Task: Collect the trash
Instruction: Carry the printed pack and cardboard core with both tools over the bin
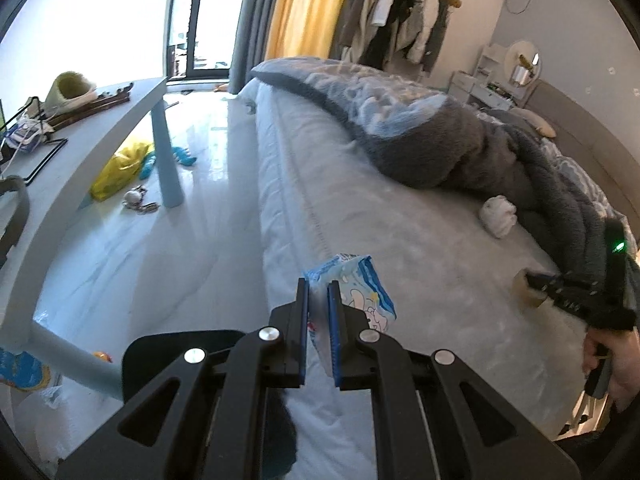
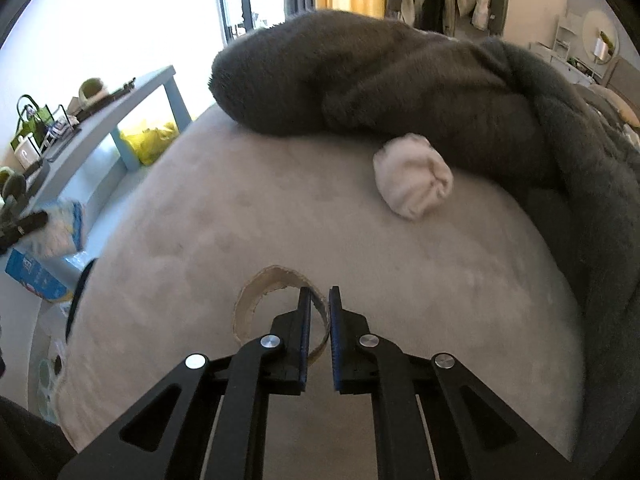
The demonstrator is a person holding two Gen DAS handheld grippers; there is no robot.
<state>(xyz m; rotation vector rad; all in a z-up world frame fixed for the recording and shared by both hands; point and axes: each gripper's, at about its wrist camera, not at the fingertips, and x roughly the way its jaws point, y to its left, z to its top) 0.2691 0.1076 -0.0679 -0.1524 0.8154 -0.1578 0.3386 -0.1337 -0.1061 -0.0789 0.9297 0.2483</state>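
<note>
Spanning most of both views, the bed (image 2: 280,220) carries a pale mattress surface with a dark grey fleece blanket (image 2: 440,88) heaped along its far side; a rolled white sock bundle (image 2: 414,176) lies on the mattress touching the blanket edge; beside the bed stands a light blue table (image 1: 100,128) bearing a wire rack and assorted small items too cluttered to identify; beneath the table a yellow plastic bag (image 1: 120,168) rests on the floor, contents not discernible; the left gripper (image 1: 319,286) is closed on a blue-and-white printed wrapper (image 1: 360,284), a crumpled soft pack with cartoon artwork, its upper part projecting above and to the right of the pads, held in the air over the near edge of the mattress; the right gripper (image 2: 319,294) is nearly fully closed, with the wall of a cardboard tape ring (image 2: 260,292) between its blue pads; the ring is brown, thin-walled, with a ragged upper rim, standing on the mattress in front of the gripper; whether the pads press firmly on the wall cannot be told; in the left wrist view a hand (image 1: 612,364) at the right border grips the right gripper's handle.
</note>
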